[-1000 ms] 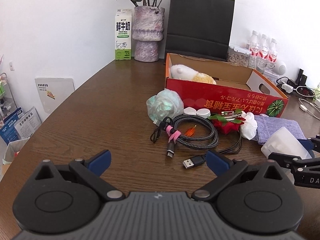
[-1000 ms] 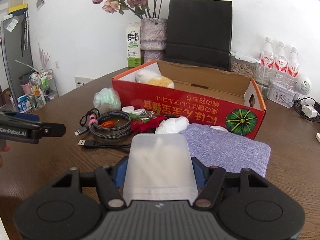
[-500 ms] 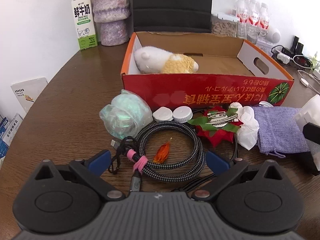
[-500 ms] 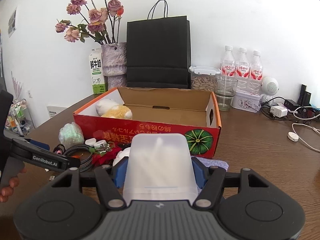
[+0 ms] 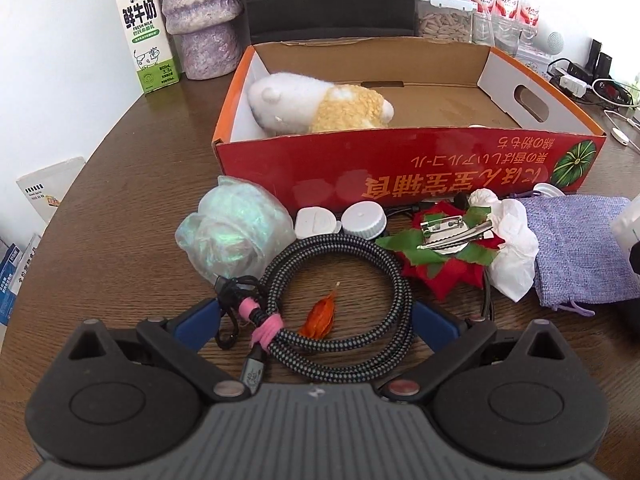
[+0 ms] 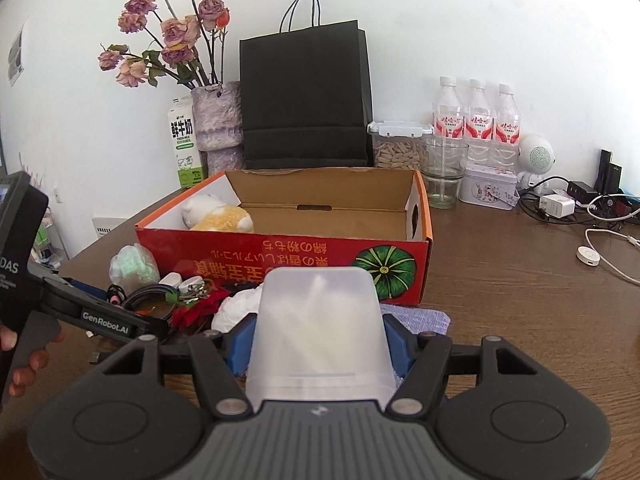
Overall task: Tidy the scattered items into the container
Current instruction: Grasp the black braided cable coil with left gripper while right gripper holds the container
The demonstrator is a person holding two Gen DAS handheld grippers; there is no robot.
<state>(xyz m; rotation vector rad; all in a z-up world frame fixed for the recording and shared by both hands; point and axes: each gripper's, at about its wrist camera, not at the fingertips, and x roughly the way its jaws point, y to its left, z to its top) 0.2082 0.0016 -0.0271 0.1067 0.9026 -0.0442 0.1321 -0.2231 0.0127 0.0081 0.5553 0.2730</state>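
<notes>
Between spread jaws of left gripper (image 5: 316,322): coiled black braided cable (image 5: 340,304) on brown wooden bench (image 5: 132,184), not pinched. Translucent white plastic cup (image 6: 318,328) clamped by right gripper (image 6: 318,344) jaws before red cardboard box (image 6: 288,262).

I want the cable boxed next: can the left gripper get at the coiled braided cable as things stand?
Probably yes: the left gripper is open, its blue fingers either side of the coiled cable, with nothing lying over it.

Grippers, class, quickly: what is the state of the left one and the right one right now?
Left gripper: open, holding nothing, its fingers either side of the coiled cable.
Right gripper: closed on a frosted plastic cup.
</notes>
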